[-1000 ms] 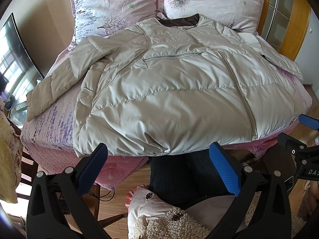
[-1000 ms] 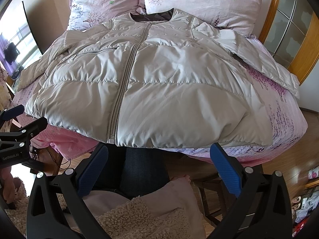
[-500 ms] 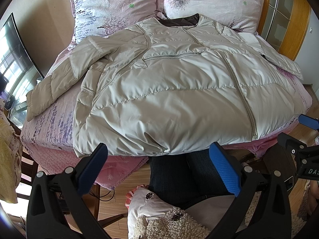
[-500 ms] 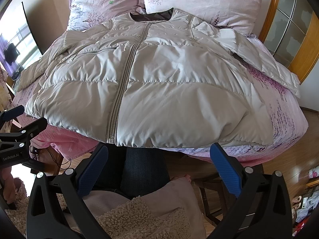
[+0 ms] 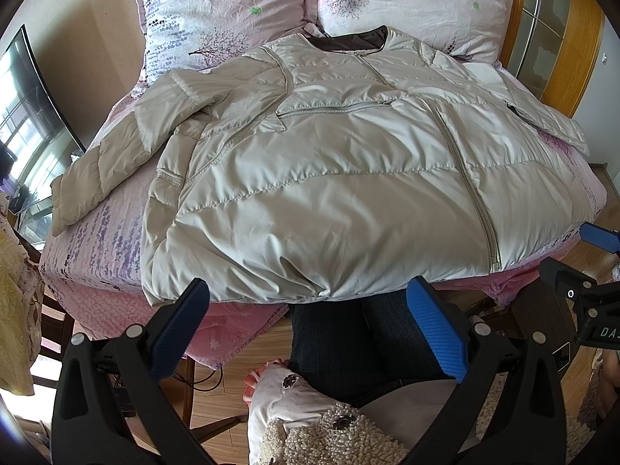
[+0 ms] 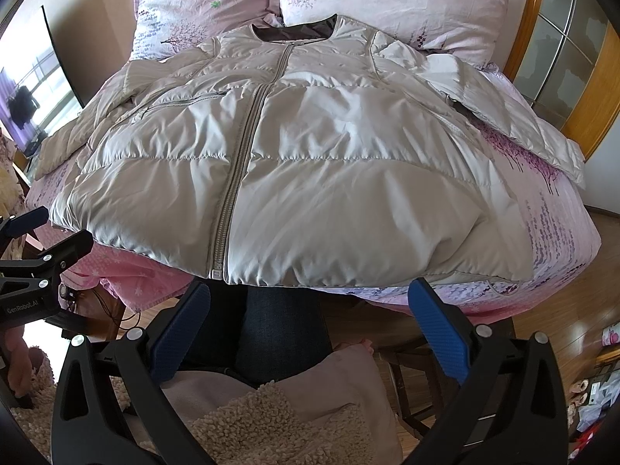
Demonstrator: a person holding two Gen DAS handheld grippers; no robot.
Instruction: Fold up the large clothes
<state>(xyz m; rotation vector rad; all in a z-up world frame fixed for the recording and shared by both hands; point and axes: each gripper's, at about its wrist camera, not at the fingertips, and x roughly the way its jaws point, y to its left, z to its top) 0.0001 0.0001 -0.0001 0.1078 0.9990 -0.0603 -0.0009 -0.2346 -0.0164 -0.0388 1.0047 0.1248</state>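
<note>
A bed [image 5: 97,232] with a pink floral cover carries two pillows [image 5: 410,4] at its head and, spread front-up across it, a large beige padded jacket [image 5: 329,178], zipped, hem at the near edge, both sleeves splayed outward. Nothing has shifted over the last second: the jacket lies unfolded, so folding has not begun. The left gripper [image 5: 308,325] and right gripper [image 6: 310,319] hover short of the hem, jaws spread wide and empty. The likely first grasp is a sleeve.
</note>
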